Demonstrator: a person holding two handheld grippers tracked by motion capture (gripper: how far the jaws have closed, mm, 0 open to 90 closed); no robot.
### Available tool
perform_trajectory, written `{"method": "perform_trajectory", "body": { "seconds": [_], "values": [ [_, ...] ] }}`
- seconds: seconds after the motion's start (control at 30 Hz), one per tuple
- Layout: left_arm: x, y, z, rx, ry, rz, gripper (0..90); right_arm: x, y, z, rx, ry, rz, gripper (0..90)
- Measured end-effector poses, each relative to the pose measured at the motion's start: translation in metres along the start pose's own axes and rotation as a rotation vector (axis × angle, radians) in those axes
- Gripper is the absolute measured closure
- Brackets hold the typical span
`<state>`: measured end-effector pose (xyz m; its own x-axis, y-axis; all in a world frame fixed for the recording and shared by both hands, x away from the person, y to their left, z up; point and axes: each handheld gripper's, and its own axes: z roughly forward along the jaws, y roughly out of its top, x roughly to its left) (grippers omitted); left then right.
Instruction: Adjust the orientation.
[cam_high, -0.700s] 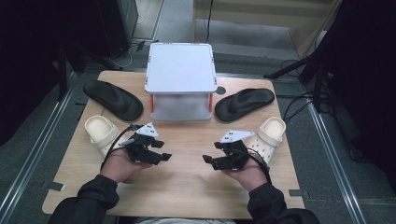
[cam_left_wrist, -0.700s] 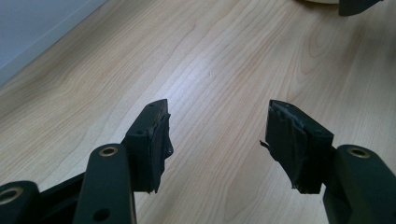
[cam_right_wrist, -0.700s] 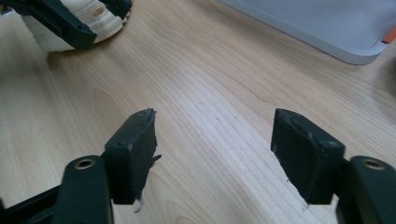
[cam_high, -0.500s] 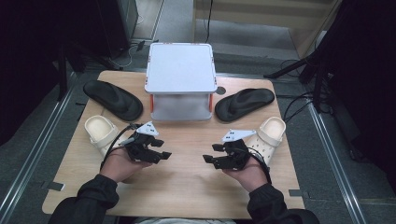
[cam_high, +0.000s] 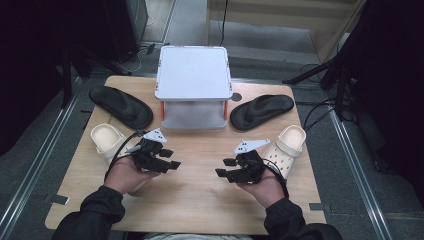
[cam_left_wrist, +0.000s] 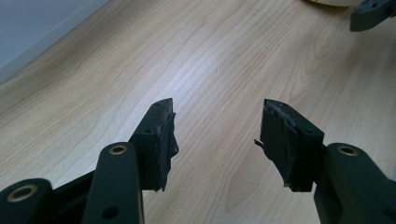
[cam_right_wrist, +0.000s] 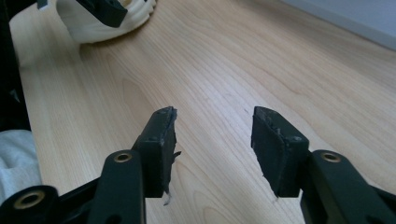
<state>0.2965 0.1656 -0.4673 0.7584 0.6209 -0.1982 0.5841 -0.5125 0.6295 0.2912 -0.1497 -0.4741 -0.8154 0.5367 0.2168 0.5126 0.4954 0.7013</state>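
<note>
from the high view i have both grippers hovering low over the bare middle of the wooden bench (cam_high: 200, 200), facing each other. my left gripper (cam_high: 172, 159) sits at about 8 o'clock from the bench centre, its jaws spread wide with nothing between them; in the left gripper view (cam_left_wrist: 217, 135) i see plain wood grain through the gap. my right gripper (cam_high: 224, 167) sits at about 4 o'clock, likewise released and holding nothing; the right gripper view (cam_right_wrist: 215, 140) shows bare bench between the jaws. nearest my left hand (cam_high: 125, 175) is a cream clog (cam_high: 105, 140) at 9 o'clock, partly under the hand and cable. nearest my right hand (cam_high: 262, 182) is the matching cream clog (cam_high: 287, 145) at 3 o'clock, just beside the gripper's body; whether they touch i cannot tell. a black sandal (cam_high: 120, 106) lies at 10 o'clock, beyond the left clog, and a second black sandal (cam_high: 261, 110) lies at 2 o'clock, beyond the right clog. at 12 o'clock stands a white two-tier rack (cam_high: 193, 85) with orange corner posts, between the two sandals. in the right gripper view a cream clog (cam_right_wrist: 107, 21) shows at the top left with the other gripper's dark jaw in front of it.
</note>
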Motion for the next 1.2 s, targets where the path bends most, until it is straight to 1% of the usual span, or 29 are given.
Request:
{"method": "perform_trajectory", "body": {
  "seconds": [0.03,0.07,0.13,0.17,0.2,0.23,0.37,0.4,0.43,0.47,0.53,0.57,0.63,0.67,0.7,0.73,0.77,0.83,0.9,0.97,1.0,1.03,1.07,1.1,1.2],
  "values": [
    [0.000,0.000,0.000,0.000,0.000,0.000,45.4,0.000,0.000,0.000,0.000,0.000,0.000,50.1],
    [0.001,-0.001,-0.002,-0.002,0.001,-0.008,45.2,0.002,0.001,-0.003,-0.013,-0.002,-0.012,48.6],
    [0.002,-0.001,-0.003,-0.004,0.000,-0.016,44.9,0.002,0.001,-0.003,-0.015,-0.006,-0.020,48.1],
    [0.002,-0.001,-0.006,-0.006,0.003,-0.023,44.5,0.003,0.000,-0.004,-0.009,-0.010,-0.038,47.6],
    [0.003,-0.001,-0.007,-0.005,0.000,-0.020,44.5,0.002,0.000,-0.003,0.000,-0.012,-0.049,47.6],
    [0.003,-0.002,-0.008,-0.006,0.003,-0.023,44.4,0.002,0.000,-0.003,0.007,-0.015,-0.052,47.6],
    [0.004,-0.002,-0.013,-0.013,0.004,-0.034,43.5,0.000,0.002,0.000,0.019,-0.002,-0.047,47.8],
    [0.005,-0.003,-0.016,-0.017,0.000,-0.053,42.3,0.001,0.002,0.001,0.021,-0.001,-0.045,47.8],
    [0.005,-0.003,-0.016,-0.017,0.000,-0.053,41.5,0.001,0.002,0.001,0.021,-0.001,-0.045,47.8],
    [0.006,-0.003,-0.018,-0.010,-0.007,-0.054,41.5,0.000,0.003,0.001,0.025,0.002,-0.048,47.8],
    [0.007,-0.005,-0.020,-0.005,-0.007,-0.062,41.6,0.001,0.004,0.002,0.025,0.006,-0.048,47.8],
    [0.008,-0.005,-0.021,0.000,-0.003,-0.059,41.6,0.000,0.004,0.002,0.024,0.007,-0.046,47.9],
    [0.009,-0.007,-0.024,0.000,0.001,-0.067,42.8,0.000,0.005,0.002,0.018,0.010,-0.043,47.9],
    [0.011,-0.008,-0.028,-0.011,0.006,-0.076,43.0,0.000,0.006,0.001,0.013,0.011,-0.042,47.9],
    [0.011,-0.008,-0.028,-0.011,0.006,-0.076,43.0,0.000,0.006,0.001,0.013,0.011,-0.042,47.9],
    [0.013,-0.010,-0.033,-0.014,0.015,-0.086,43.1,-0.001,0.006,0.001,0.012,0.012,-0.038,47.9],
    [0.013,-0.010,-0.033,-0.014,0.015,-0.086,43.1,-0.001,0.006,0.001,0.012,0.012,-0.038,47.9],
    [0.016,-0.012,-0.038,-0.008,0.030,-0.091,43.6,-0.002,0.007,0.002,0.016,0.013,-0.034,47.9],
    [0.017,-0.013,-0.040,-0.009,0.031,-0.095,44.0,-0.002,0.007,0.003,0.020,0.013,-0.033,48.0],
    [0.019,-0.015,-0.044,-0.010,0.039,-0.101,44.1,-0.003,0.007,0.004,0.021,0.018,-0.037,48.1],
    [0.021,-0.017,-0.049,-0.014,0.051,-0.108,44.3,-0.002,0.008,0.005,0.028,0.019,-0.038,48.2],
    [0.021,-0.017,-0.049,-0.014,0.051,-0.108,44.3,-0.002,0.008,0.005,0.028,0.019,-0.038,48.2],
    [0.023,-0.019,-0.053,-0.019,0.064,-0.119,44.3,-0.001,0.009,0.006,0.029,0.020,-0.048,48.2],
    [0.023,-0.019,-0.053,-0.019,0.064,-0.119,44.4,-0.001,0.009,0.006,0.029,0.020,-0.048,48.2],
    [0.027,-0.021,-0.060,-0.024,0.072,-0.129,44.4,-0.001,0.010,0.008,0.035,0.023,-0.049,48.2]
  ]
}}
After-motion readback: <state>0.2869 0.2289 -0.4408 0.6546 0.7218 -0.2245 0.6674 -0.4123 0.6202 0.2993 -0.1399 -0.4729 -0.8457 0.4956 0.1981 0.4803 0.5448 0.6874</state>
